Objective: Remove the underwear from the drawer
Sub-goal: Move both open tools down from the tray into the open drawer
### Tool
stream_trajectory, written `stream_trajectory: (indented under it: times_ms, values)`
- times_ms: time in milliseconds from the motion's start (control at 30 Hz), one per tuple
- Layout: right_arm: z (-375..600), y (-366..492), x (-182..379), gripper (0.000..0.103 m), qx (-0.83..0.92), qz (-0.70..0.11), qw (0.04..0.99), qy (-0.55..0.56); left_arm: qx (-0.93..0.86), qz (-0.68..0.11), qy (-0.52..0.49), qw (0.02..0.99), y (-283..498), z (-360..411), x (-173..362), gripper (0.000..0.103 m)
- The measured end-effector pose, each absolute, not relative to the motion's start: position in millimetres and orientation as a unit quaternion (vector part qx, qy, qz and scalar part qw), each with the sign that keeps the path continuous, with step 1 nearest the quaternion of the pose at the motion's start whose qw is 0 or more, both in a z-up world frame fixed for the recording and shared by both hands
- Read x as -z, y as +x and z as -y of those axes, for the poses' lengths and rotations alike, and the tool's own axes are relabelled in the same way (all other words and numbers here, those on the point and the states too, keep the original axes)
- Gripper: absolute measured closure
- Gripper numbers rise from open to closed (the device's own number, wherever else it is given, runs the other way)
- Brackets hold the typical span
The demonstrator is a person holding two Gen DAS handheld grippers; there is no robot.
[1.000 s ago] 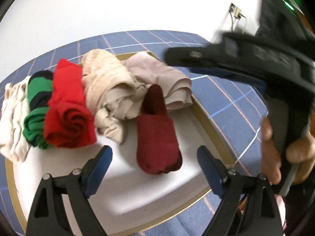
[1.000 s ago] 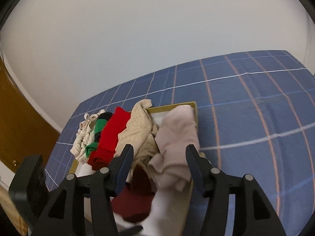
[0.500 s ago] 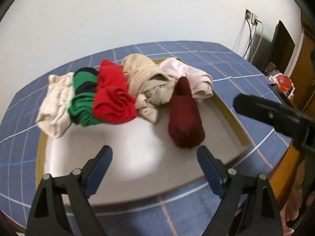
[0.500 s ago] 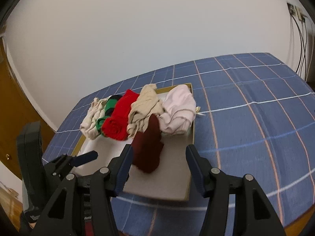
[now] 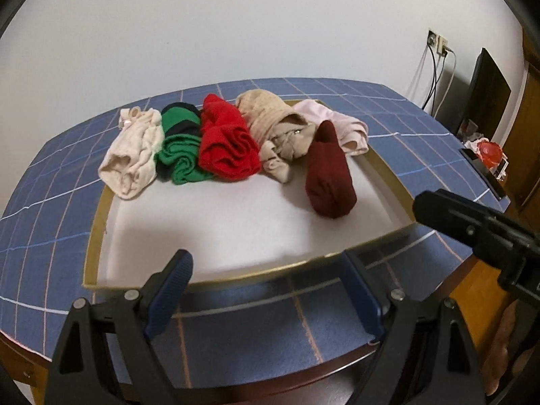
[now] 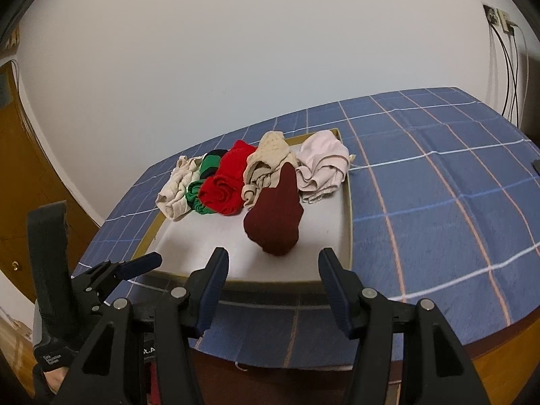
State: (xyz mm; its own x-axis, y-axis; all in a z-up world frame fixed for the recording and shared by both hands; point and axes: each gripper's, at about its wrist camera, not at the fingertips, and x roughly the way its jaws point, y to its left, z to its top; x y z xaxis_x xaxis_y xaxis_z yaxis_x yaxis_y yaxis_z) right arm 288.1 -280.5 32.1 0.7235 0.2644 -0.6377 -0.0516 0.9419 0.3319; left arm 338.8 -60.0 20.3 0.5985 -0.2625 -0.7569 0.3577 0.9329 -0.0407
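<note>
A shallow white drawer [image 5: 91, 236] [image 6: 349, 219] with a gold rim lies on a blue checked tablecloth [image 6: 438, 168]. Along its far side sit rolled underwear pieces: cream [image 5: 135, 148], green and black [image 5: 179, 148], red [image 5: 226, 145] [image 6: 226, 182], beige [image 5: 270, 121] and pink [image 5: 337, 121] [image 6: 324, 162]. A dark red roll [image 5: 329, 175] [image 6: 273, 219] lies apart, nearer me. My left gripper [image 5: 266, 270] is open over the drawer's near rim, holding nothing. My right gripper [image 6: 273, 260] is open just short of the dark red roll, not touching it.
Each gripper shows in the other's view: the right gripper [image 5: 472, 229] at the table's near right corner, the left gripper [image 6: 128, 266] at the near left. Wall sockets with cables [image 5: 438, 44], a black screen [image 5: 489, 91] and a wooden door [image 6: 20, 168] flank the table.
Both grippers have drawn back from above the underwear to the drawer's near edge, so the whole drawer and table now show. The clothes have not moved.
</note>
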Motion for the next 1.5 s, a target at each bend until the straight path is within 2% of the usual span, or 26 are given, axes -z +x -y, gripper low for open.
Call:
stream_trajectory:
  times_ms: [333, 600, 733, 867, 1267, 1500]
  values:
    - [264, 257, -34, 0.045, -0.072, -0.328, 0.933, 0.132, 0.156, -0.381, 0.085, 0.907, 311, 40, -19, 0.014]
    - [247, 232, -24, 0.045, -0.081, -0.320, 0.935, 0.127, 0.155, -0.391, 0.071, 0.905, 288, 7, -4, 0.014]
    - [238, 221, -19, 0.045, -0.096, -0.331, 0.930, 0.127, 0.142, -0.382, 0.097, 0.908, 270, 0, -1, 0.014]
    - [233, 207, -11, 0.045, -0.110, -0.346, 0.923, 0.131, 0.150, -0.389, 0.077, 0.906, 254, -13, 1, 0.014]
    - [202, 175, 34, 0.045, -0.153, -0.457, 0.868, 0.122, 0.116, -0.430, 0.068, 0.893, 208, -48, 40, 0.014]
    - [184, 167, 69, 0.045, -0.210, -0.540, 0.803, 0.140, 0.088, -0.460, 0.060, 0.881, 183, -80, 64, 0.014]
